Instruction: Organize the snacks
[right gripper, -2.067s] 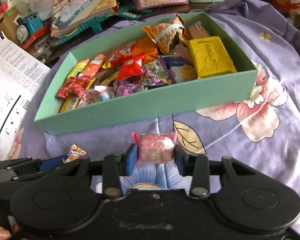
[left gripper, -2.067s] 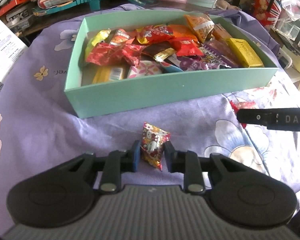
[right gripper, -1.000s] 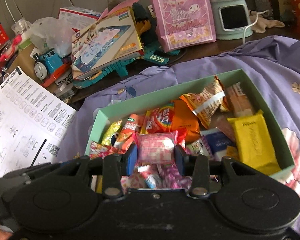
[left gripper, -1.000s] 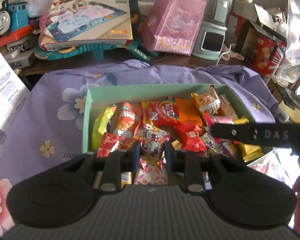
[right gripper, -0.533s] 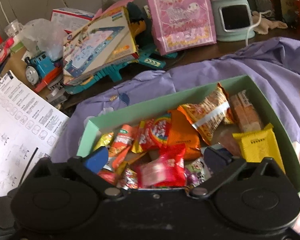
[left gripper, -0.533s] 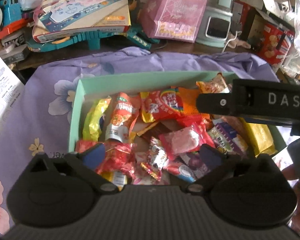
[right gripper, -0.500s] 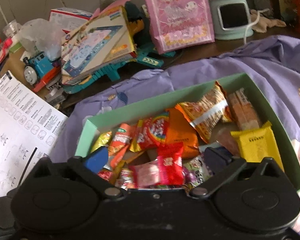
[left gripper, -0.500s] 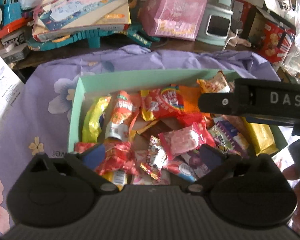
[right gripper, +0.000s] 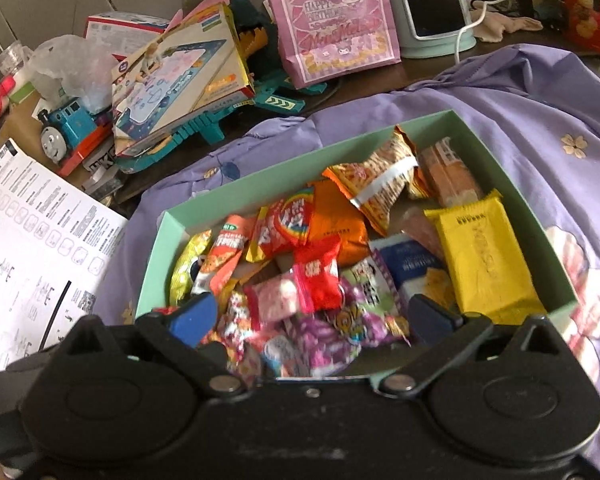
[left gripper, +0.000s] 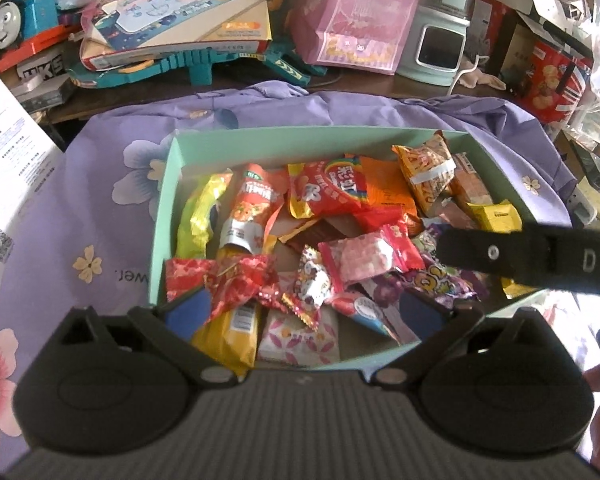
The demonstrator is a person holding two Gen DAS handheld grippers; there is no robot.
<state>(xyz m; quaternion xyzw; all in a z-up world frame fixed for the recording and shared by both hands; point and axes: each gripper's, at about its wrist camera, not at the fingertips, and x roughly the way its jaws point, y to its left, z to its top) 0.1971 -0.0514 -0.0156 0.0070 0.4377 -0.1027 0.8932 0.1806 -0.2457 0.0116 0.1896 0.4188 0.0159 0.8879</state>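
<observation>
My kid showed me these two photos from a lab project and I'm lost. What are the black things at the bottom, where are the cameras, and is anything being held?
No robot here: a person holds a two-finger tool in each hand, with a wide-angle camera on each looking along its fingers. One picture is from the left gripper, the other from the right gripper. Both are wide open over a mint-green box of wrapped snacks on a purple flowered cloth, holding nothing. A pink candy and a small cartoon candy lie loose on the pile. The black bar at the right of the left picture is the other tool.
</observation>
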